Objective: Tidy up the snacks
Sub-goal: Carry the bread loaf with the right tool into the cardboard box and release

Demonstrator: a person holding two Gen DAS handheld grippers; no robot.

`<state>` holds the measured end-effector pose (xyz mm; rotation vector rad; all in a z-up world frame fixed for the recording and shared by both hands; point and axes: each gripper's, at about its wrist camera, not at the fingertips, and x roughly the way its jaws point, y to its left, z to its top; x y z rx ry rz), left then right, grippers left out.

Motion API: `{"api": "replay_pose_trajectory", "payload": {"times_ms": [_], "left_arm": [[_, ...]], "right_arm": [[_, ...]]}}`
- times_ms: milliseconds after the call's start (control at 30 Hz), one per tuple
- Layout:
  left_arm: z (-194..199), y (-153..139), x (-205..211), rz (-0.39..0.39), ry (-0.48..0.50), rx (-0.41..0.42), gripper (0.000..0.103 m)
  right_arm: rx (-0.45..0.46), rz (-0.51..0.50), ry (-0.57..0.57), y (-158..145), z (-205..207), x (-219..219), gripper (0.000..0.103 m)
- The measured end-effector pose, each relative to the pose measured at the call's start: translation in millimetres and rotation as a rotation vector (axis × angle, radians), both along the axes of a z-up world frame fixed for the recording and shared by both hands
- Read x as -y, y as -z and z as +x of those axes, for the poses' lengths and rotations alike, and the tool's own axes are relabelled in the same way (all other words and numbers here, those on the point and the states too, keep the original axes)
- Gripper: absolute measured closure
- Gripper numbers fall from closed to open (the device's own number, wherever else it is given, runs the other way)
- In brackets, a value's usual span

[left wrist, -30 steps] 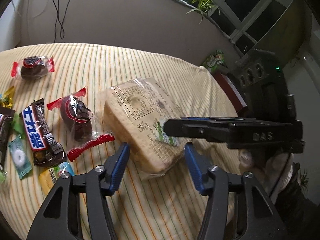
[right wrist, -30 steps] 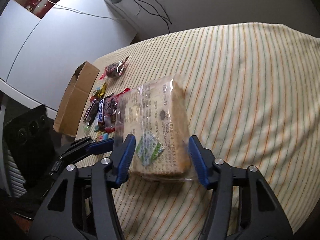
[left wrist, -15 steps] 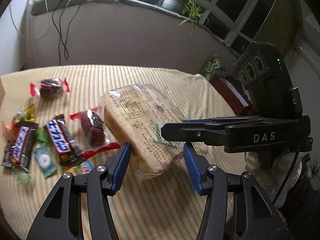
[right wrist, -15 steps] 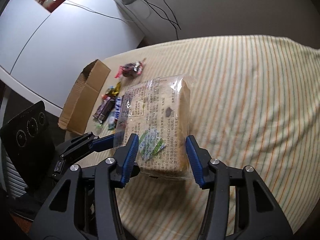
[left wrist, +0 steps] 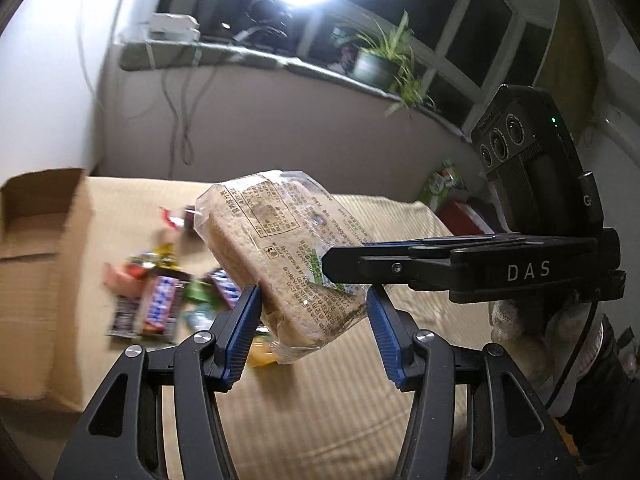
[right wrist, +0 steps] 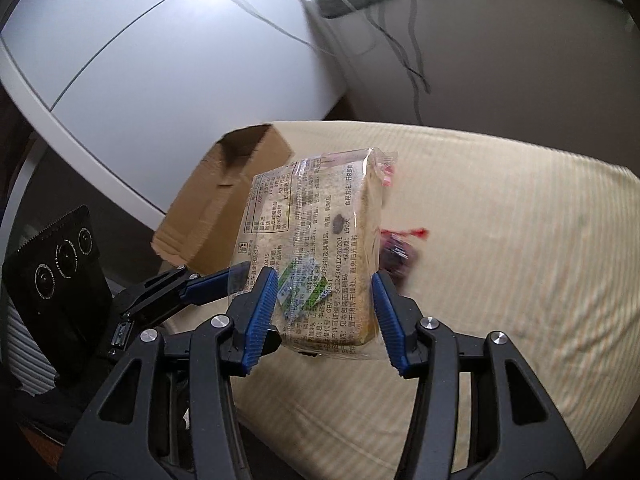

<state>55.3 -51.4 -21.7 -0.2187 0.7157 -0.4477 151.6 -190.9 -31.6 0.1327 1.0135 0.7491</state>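
1. My left gripper (left wrist: 314, 322) and my right gripper (right wrist: 324, 316) both hold the bread pack (left wrist: 280, 256) at its near end, the right from the side, and it hangs clear above the striped tablecloth (left wrist: 320, 400)
2. My left jaws stand part-way apart, pads pressed on the pack's two long flanks
3. My right jaws have just been closing a little, with the pack between them; the left pad presses the film, and the right pad looks to touch the crust edge, though I cannot be sure it bites
4. I judge the loaf light and soft: sliced bread gives under a pinch, so I want just enough squeeze to carry it
5. The clear film looks slick and loose at the sealed ends, a poor place to hold; the firm flanks near the middle are better
6. The open cardboard box (left wrist: 36, 264) sits at the table's edge, beyond the small wrapped sweets (left wrist: 160, 300), and seems the likely place for it
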Motion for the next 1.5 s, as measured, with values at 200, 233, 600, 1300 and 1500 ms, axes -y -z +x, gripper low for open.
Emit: {"api": "replay_pose_trajectory", "payload": {"times_ms": [200, 233, 600, 1300, 1500], "left_arm": [[-8, -12, -41, 0.006, -0.093, 0.030, 0.050], [-10, -13, -48, 0.009, -0.109, 0.032, 0.050], [-20, -10, -129, 0.045, -0.281, 0.031, 0.049], [-8, 31, -190, 0.087, -0.425, -0.061, 0.049], [-9, 30, -193, 0.126, -0.461, -0.058, 0.049]], "right_arm": [[0.022, 0.011, -0.078, -9, 4, -50, 0.052], [0.026, 0.013, -0.095, -10, 4, -60, 0.051], [0.033, 0.028, -0.254, -6, 6, -162, 0.052], [-0.011, -0.060, -0.374, 36, 17, -260, 0.052], [0.038, -0.086, -0.356, 29, 10, -258, 0.051]]}}
